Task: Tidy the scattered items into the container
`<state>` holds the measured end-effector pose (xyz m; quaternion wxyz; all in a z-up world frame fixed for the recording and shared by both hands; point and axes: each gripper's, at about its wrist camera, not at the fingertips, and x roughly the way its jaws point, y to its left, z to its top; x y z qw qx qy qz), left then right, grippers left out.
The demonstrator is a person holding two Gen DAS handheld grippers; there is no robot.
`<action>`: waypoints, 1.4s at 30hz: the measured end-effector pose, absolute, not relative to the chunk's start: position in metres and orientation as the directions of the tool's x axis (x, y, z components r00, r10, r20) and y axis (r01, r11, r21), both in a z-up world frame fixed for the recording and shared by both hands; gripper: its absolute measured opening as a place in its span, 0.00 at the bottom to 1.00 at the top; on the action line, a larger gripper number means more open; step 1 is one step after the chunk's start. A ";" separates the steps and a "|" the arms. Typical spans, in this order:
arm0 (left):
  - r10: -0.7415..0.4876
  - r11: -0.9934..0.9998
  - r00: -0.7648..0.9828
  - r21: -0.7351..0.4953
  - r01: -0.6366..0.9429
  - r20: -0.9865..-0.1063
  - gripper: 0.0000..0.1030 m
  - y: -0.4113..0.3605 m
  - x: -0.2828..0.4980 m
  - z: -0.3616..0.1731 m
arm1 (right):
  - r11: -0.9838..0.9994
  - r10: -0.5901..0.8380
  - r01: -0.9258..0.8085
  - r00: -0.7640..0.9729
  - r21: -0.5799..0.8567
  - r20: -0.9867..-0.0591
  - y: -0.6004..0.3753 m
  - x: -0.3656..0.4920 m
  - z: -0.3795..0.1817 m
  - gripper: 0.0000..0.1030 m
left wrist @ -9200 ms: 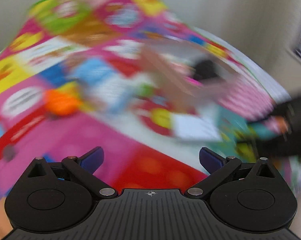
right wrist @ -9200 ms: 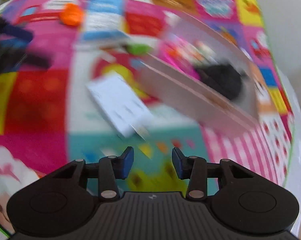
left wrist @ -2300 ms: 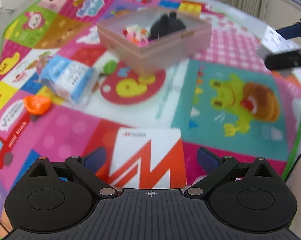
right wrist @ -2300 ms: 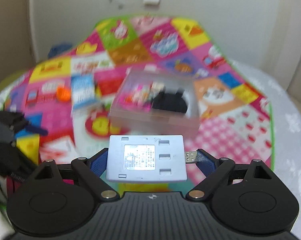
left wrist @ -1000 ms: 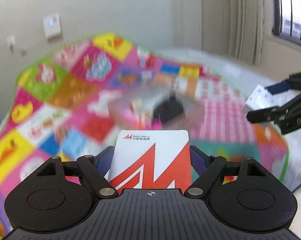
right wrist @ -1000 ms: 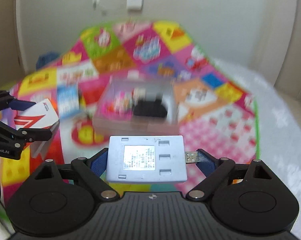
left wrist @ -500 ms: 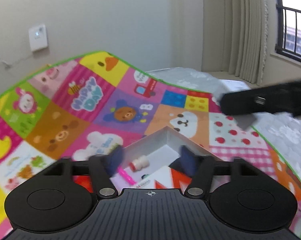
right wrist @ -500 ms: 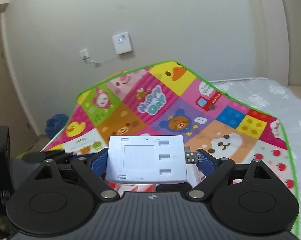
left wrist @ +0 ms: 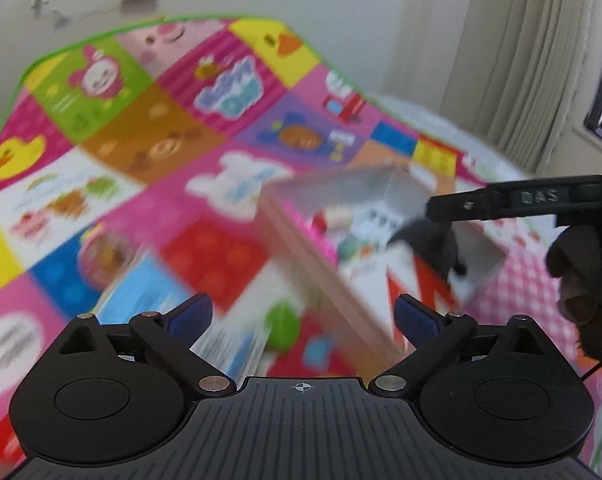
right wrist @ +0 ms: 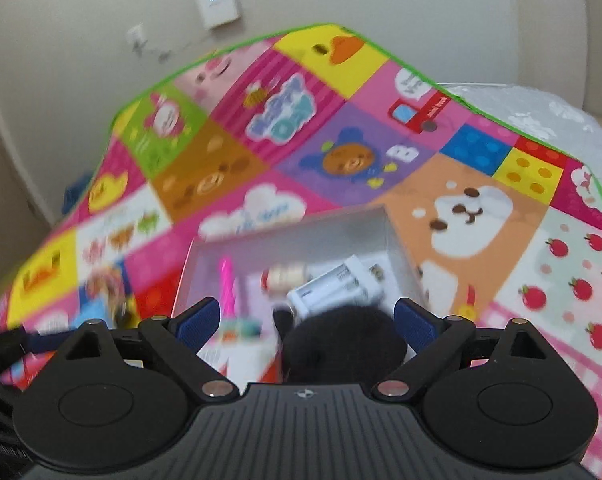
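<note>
Left wrist view
Left gripper (left wrist: 301, 314): spread wide, grasping nothing.
Container (left wrist: 333, 272): pink box ahead and slightly right of the gripper, on the play mat (left wrist: 141, 128).
Red-and-white card (left wrist: 405, 272): inside the container, blurred.
Blue packet (left wrist: 149, 300): on the mat, ahead-left of the gripper.
Green item (left wrist: 283, 326): just beside the container's near wall.

Right wrist view
Right gripper (right wrist: 307, 320): released, fingers apart, directly over the container (right wrist: 293, 236).
White device (right wrist: 337, 286): lying inside, beyond a black plush (right wrist: 341, 346).
</note>
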<state>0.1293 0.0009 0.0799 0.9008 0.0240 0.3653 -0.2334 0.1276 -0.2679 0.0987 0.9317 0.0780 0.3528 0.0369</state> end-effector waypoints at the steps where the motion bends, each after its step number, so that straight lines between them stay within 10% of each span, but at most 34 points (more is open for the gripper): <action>1: -0.357 0.909 0.618 -0.109 0.402 -0.700 0.99 0.009 0.121 0.082 | 0.988 0.127 -0.036 0.747 0.152 -0.652 -0.260 0.118 0.100 0.92; 17: 0.199 0.917 0.719 -0.132 -0.377 -0.666 1.00 0.195 0.099 0.072 | 0.936 0.230 -0.351 0.683 -0.036 -0.693 -0.069 0.100 0.096 0.91; 24: 0.095 0.919 0.743 -0.229 -0.322 -0.662 1.00 0.201 0.112 0.058 | 0.911 0.120 -0.367 0.672 -0.189 -0.731 -0.019 0.152 0.053 0.87; 28: 0.036 0.920 0.752 -0.272 -0.282 -0.658 1.00 0.198 0.113 0.056 | 0.907 0.121 -0.388 0.614 -0.165 -0.780 -0.016 0.162 0.045 0.56; 37: -0.054 0.949 0.714 -0.259 -0.182 -0.698 1.00 0.179 0.116 0.051 | 0.811 0.149 -0.545 0.545 -0.214 -0.825 -0.053 0.058 0.076 0.55; 42: -0.053 0.999 0.750 -0.038 0.037 -0.659 1.00 0.131 0.105 0.056 | 0.807 0.109 -0.542 0.526 -0.234 -0.843 -0.084 0.015 0.081 0.55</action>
